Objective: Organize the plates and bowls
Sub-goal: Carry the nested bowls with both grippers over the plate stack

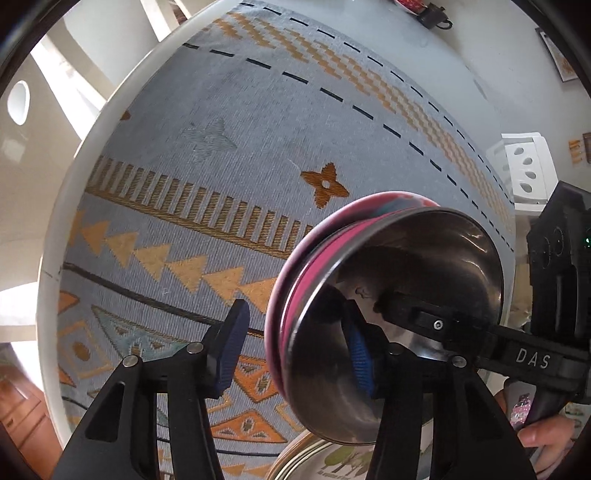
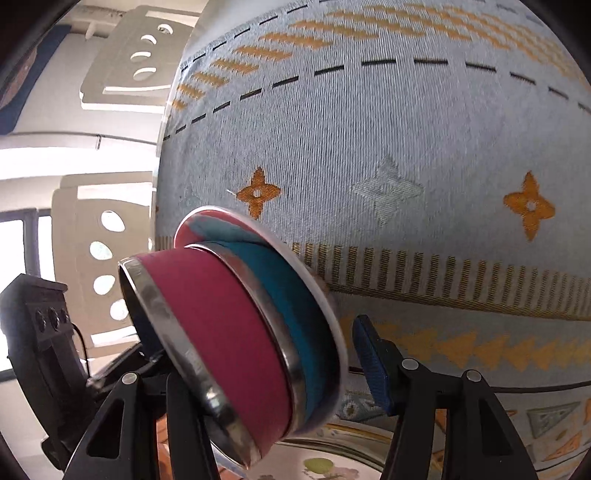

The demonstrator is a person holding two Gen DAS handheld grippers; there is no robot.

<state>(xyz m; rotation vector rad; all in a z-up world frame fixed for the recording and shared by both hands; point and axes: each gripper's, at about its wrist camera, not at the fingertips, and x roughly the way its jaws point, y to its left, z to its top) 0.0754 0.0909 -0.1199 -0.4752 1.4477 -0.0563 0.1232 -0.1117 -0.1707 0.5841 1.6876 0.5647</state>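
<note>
A nested stack of bowls hangs tilted above the table: a pink steel-lined bowl (image 2: 221, 332) sits in a teal bowl (image 2: 291, 295), which sits in a pink-and-white bowl (image 2: 207, 225). In the left wrist view the steel inside (image 1: 413, 266) faces me. My left gripper (image 1: 295, 350) is open, the stack's rim between its fingers. My right gripper (image 2: 258, 354) is also open around the stack; its finger (image 1: 424, 317) reaches into the steel bowl. A plate with a tree print (image 1: 332, 461) lies below, also in the right wrist view (image 2: 332, 461).
A round white table (image 1: 74, 184) carries a grey-blue woven cloth (image 1: 258, 129) with orange patterns. White chairs (image 2: 122, 55) stand at the table's edge. A black cable plug (image 1: 436, 18) lies at the far side.
</note>
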